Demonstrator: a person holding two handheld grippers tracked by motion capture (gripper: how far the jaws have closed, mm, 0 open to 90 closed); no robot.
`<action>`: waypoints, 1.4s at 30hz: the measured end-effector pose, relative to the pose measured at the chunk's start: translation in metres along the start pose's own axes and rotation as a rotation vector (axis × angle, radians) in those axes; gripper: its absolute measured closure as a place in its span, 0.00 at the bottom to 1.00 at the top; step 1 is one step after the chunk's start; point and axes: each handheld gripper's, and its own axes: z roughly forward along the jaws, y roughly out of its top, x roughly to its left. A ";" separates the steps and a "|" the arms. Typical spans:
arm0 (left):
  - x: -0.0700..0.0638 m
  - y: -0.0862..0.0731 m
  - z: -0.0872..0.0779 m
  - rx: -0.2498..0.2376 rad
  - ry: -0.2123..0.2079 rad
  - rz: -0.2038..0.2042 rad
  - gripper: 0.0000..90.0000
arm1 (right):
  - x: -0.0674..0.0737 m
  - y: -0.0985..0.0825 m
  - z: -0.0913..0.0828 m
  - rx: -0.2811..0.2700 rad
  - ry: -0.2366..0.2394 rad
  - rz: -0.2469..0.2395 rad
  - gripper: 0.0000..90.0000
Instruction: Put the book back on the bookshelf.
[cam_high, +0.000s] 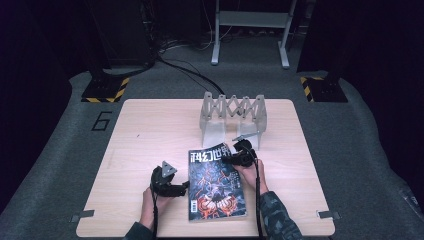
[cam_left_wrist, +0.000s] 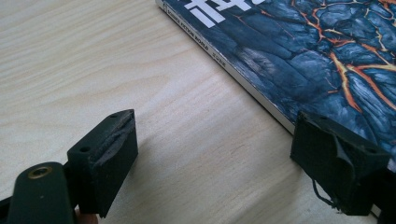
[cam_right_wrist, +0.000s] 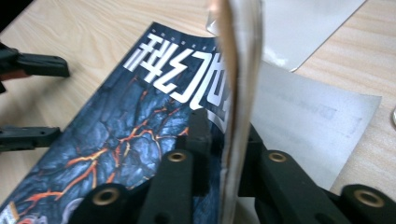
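Right hand-held gripper (cam_right_wrist: 224, 186) pinches the lifted right edge of the magazine (cam_high: 216, 182) near its top corner. Left hand-held gripper (cam_left_wrist: 212, 158) stands wide, its jaws low at the magazine's spine. The magazine lies on the bench (cam_high: 150, 130), just before a grey folding rack (cam_high: 233, 117).

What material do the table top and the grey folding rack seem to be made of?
The pale table top looks like wood or wood-look laminate: fine grain lines, matte finish. The grey zigzag folding rack looks like metal, perhaps brushed steel or aluminium: thin flat plates with a dull sheen.
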 end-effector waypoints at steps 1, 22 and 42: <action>0.000 0.000 0.000 -0.001 0.001 -0.002 0.16 | 0.001 0.000 -0.001 -0.006 0.006 0.000 0.94; 0.000 0.000 -0.001 0.005 0.002 0.002 0.16 | 0.026 0.002 -0.018 -0.103 0.008 -0.122 0.99; 0.002 0.009 -0.007 -0.015 -0.057 -0.092 0.15 | 0.053 0.002 -0.039 -0.242 0.006 -0.251 0.98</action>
